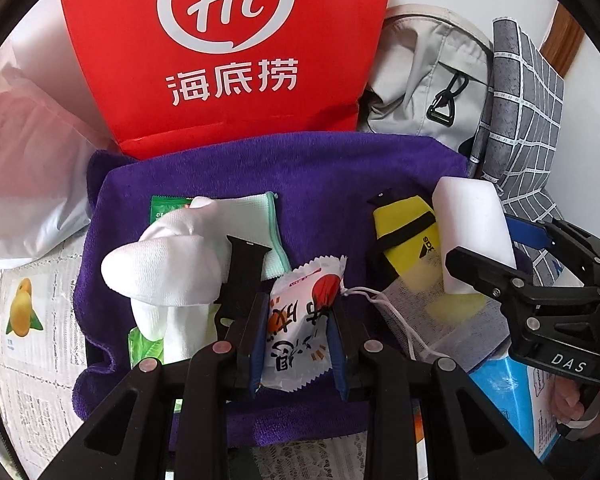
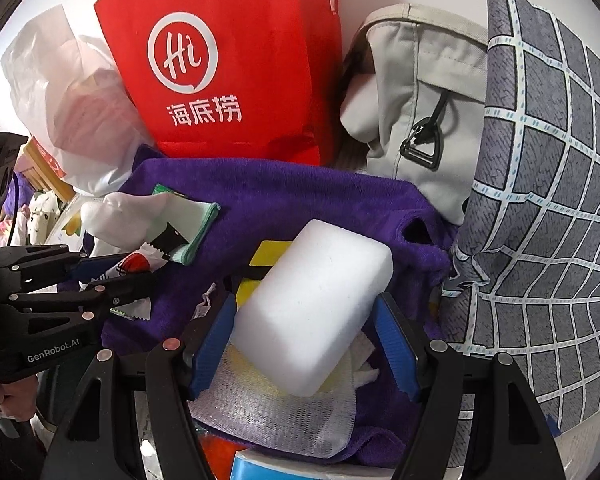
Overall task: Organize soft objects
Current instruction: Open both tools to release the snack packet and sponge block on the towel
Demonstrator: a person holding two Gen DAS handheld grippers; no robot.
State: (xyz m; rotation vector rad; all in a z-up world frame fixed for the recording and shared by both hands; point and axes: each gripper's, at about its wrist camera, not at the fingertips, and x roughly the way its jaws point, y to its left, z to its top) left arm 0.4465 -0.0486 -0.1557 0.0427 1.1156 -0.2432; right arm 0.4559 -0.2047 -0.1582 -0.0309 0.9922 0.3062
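Note:
A purple towel [image 1: 308, 168] lies spread out with soft things on it. My left gripper [image 1: 298, 334] is shut on a white snack packet [image 1: 300, 320] with red and orange print, held over the towel; it also shows in the right wrist view [image 2: 134, 266]. My right gripper [image 2: 306, 338] is shut on a white sponge block [image 2: 316, 304], seen in the left wrist view [image 1: 474, 228] at the right. White socks [image 1: 168, 268], a black strap [image 1: 242, 276], a mint-edged cloth [image 1: 260, 216] and a yellow-black pouch [image 1: 406, 236] lie on the towel.
A red paper bag [image 1: 228, 52] stands behind the towel, a white plastic bag [image 1: 24, 176] to its left, a grey backpack [image 1: 424, 76] and a grey checked cushion [image 2: 548, 216] to the right. A mesh bag [image 2: 276, 408] and a blue box [image 1: 512, 400] lie near me. Newspaper [image 1: 36, 360] covers the surface.

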